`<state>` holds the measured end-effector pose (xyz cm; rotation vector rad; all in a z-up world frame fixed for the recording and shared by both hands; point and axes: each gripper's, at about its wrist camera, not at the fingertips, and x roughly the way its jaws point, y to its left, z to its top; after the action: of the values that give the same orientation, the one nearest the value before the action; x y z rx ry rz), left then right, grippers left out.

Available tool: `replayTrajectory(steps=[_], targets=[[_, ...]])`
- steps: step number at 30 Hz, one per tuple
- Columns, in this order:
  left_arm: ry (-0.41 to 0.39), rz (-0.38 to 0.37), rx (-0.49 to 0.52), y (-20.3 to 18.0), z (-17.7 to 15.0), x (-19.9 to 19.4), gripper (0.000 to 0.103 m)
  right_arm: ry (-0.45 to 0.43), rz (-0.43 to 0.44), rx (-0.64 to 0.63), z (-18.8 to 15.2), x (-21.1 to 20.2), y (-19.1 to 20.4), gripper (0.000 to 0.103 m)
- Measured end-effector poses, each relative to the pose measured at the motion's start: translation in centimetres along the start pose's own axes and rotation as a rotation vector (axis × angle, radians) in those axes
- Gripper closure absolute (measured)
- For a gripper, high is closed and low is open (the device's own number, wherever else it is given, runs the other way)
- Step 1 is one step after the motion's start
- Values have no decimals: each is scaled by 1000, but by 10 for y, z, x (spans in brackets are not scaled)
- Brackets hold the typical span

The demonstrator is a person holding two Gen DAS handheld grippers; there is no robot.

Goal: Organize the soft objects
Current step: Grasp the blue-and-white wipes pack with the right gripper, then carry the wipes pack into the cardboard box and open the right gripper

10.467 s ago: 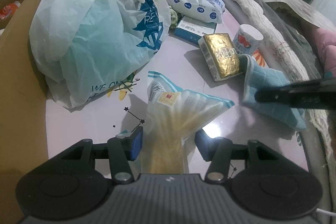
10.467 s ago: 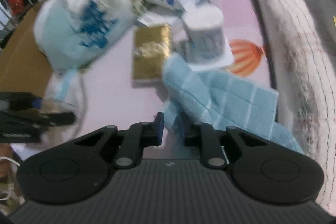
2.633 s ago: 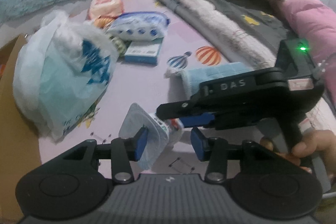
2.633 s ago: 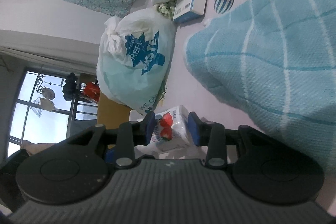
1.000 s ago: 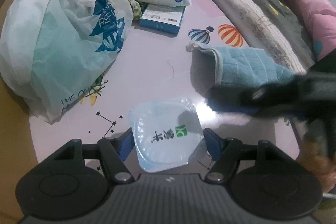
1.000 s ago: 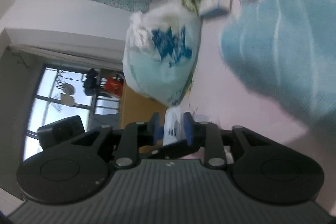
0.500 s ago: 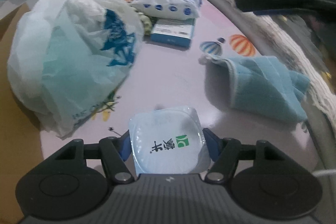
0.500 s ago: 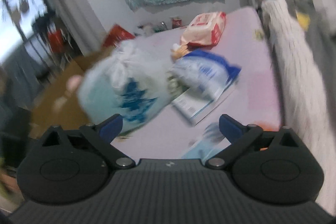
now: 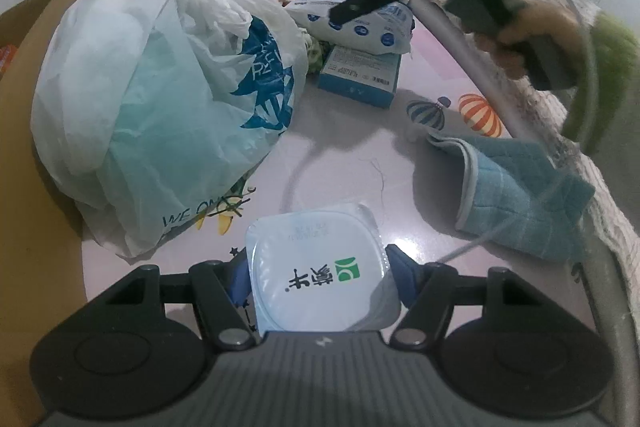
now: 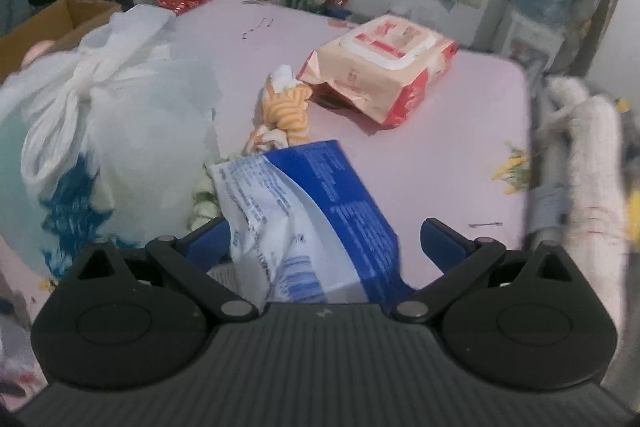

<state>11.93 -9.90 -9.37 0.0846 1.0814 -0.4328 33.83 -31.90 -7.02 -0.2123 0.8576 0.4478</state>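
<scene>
Since 0.5 s ago, right gripper [image 10: 324, 243] had dropped from mid-air to the blue-white wipes pack [image 10: 304, 211], fingers spread wide either side, not yet squeezing; left-wrist view showed it hovering over that pack [image 9: 360, 15] on the blue box [image 9: 360, 75]. Left gripper [image 9: 320, 283] hadn't changed: pads pinching the sealed cup [image 9: 316, 279], w/ cup low over the pink table [image 9: 340, 147], near the plastic bag [image 9: 160, 75]. Step, prob.: grabbing the wipes. Next needs jaws closing on the soft pack w/o snagging the box. Blue towel [image 9: 516, 195] lay apart, at right.
</scene>
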Motion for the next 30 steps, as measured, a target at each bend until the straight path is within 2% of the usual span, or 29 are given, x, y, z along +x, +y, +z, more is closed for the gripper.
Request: replayTrajectory(steps=[4, 7, 9, 12, 15, 17, 22, 26, 30], targets=[[-5, 6, 7, -2, -3, -1, 35, 91, 73, 95, 1, 24, -10, 1], [-9, 7, 6, -2, -3, -1, 35, 101, 2, 51, -7, 29, 1, 9], [-11, 6, 0, -2, -2, -1, 36, 83, -12, 78, -9, 22, 4, 16], [-11, 2, -7, -2, -1, -2, 36, 52, -34, 126, -19, 4, 11, 19], [-14, -29, -24, -1, 0, -4, 36, -1, -37, 190, -29, -23, 13, 21], [-22, -44, -30, -3, 0, -8, 36, -31, -7, 251, -36, -43, 10, 21], [-72, -88, -37, -6, -1, -37, 36, -111, 29, 348, -60, -108, 7, 21], [-141, -171, -71, -4, -6, -79, 36, -186, 12, 341, -78, -169, 17, 21], [-229, -211, -95, 3, -10, -127, 36, -249, 20, 307, -83, -217, 37, 21]])
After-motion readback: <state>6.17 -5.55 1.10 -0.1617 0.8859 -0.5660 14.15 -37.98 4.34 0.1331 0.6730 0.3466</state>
